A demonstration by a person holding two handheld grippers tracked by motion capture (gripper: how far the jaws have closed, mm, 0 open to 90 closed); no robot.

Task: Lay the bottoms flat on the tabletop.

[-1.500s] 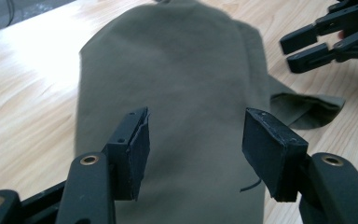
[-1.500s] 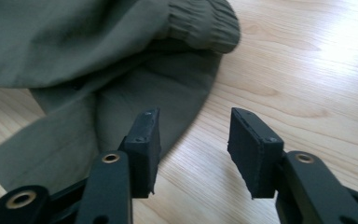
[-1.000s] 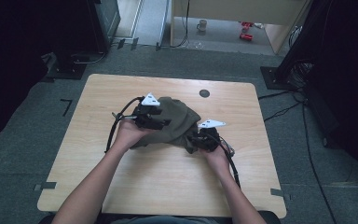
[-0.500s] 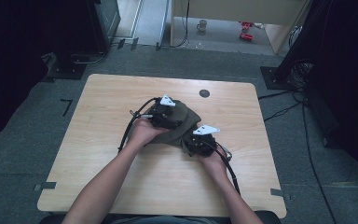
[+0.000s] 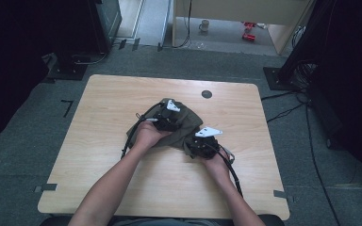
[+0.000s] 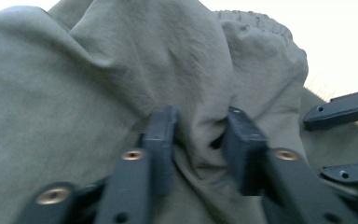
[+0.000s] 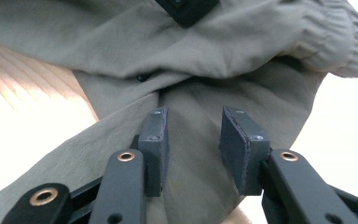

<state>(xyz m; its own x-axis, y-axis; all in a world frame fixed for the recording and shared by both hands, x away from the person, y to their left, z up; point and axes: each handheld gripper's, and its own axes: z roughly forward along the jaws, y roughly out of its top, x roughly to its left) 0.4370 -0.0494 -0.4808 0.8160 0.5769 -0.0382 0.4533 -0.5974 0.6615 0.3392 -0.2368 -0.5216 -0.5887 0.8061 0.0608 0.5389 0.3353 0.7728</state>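
A: Where was the garment then?

B: The olive-green garment lay bunched near the middle of the wooden table. The left gripper had just been closing, its jaws narrowed on a raised ridge of cloth between them. The right gripper pinched a fold at the near edge, jaws part-way in.

A: How should that fold go?

B: I'd judge both grips needed to hold firm, then lift and carry the cloth together so nothing slipped.

A: Any change from a second earlier?

B: The left gripper had moved across the garment toward the right one and sunk onto it; the right had barely shifted.
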